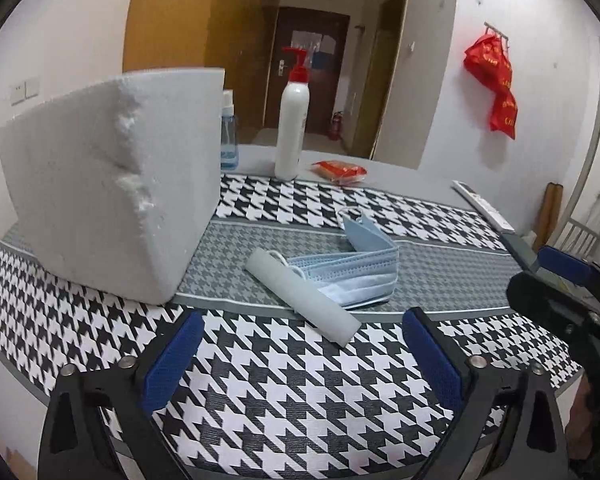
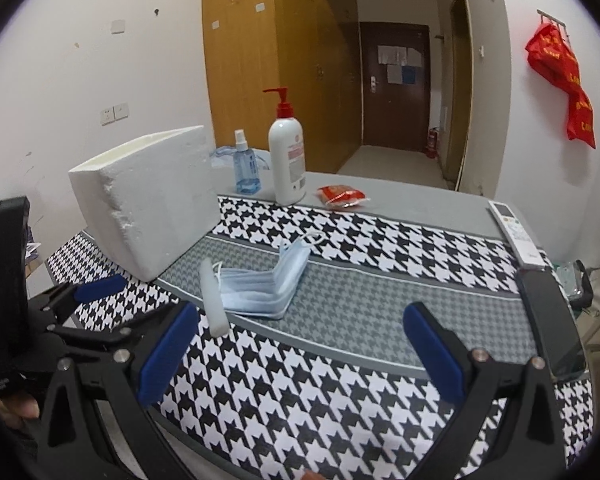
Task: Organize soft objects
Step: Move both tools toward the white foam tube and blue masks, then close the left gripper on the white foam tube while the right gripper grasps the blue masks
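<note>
Two grippers hang over the near edge of the table, and both are wide open with nothing in them. The left gripper (image 1: 300,356) has blue pads, and so does the right gripper (image 2: 300,356). They hover above a black and white patterned cloth (image 1: 284,392) that covers most of the table (image 2: 400,196).

A little farther in, on the grey stripe of the cloth, lies a pale foam stick (image 1: 302,297). It rests partly on top of a stack of blue face masks (image 1: 352,276). The masks are bent up at the far end. No gripper touches them.

On the left stands a big white foam box (image 1: 112,184). One corner edge is crumbly and chipped.

On the right edge of the table lie a dark phone (image 2: 556,320) and, behind it, a white remote (image 2: 516,232).

Farther back, on the bare grey part of the table, stand a small blue spray bottle (image 2: 246,168) and a tall white pump bottle (image 2: 286,156) with a red top. The pump bottle has a label, but the words are too small to read. A red packet (image 2: 342,196) lies to its right.

Far away is a hallway with wooden cupboards (image 2: 276,60) and a dark brown door (image 2: 394,84) with papers stuck on it. A red bag (image 2: 562,80) with yellow writing hangs on the white wall at the right. I cannot read that writing.
</note>
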Motion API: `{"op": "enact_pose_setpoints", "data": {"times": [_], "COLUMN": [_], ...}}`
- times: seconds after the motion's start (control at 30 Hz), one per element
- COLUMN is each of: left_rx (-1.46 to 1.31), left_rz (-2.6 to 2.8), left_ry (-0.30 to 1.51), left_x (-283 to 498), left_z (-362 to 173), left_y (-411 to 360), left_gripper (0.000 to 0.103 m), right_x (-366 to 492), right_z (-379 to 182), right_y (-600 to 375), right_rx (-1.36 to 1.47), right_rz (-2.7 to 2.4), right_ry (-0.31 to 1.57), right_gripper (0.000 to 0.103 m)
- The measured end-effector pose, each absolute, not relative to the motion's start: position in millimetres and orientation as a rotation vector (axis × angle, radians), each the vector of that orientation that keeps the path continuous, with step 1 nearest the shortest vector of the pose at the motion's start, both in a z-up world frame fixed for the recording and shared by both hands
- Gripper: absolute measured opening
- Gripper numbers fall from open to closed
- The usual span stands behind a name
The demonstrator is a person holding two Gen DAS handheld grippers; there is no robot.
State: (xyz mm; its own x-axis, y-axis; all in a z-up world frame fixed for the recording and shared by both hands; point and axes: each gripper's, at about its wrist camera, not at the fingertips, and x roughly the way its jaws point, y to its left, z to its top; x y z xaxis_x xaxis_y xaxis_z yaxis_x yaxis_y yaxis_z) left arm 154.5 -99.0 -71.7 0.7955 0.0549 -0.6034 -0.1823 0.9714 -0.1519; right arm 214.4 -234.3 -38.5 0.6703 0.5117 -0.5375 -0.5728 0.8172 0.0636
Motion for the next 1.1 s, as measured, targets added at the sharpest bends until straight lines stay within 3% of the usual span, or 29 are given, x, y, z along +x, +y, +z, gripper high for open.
{"op": "enact_pose_setpoints", "data": {"times": [0.47, 1.0, 1.1], "left_rx": [-0.203, -0.162, -0.166], "left_rz": [0.222, 0.287, 0.284], "left_ry": [0.739, 0.882, 0.892], "left_x": [186, 208, 206], "left_z": [-90, -101, -99], "left_y": [-104, -107, -105], "left_gripper": [0.094, 0.074, 0.066], "right_x": [217, 222, 221], "right_z": [-50, -49, -50], "right_y": [-250, -258, -263], "right_rx": [-0.068, -0.032, -0.027], "right_rz": [0.593, 0.622, 0.631], "right_ry": [0.606, 0.585, 0.58], "right_gripper": [0.103, 0.103, 0.103]}}
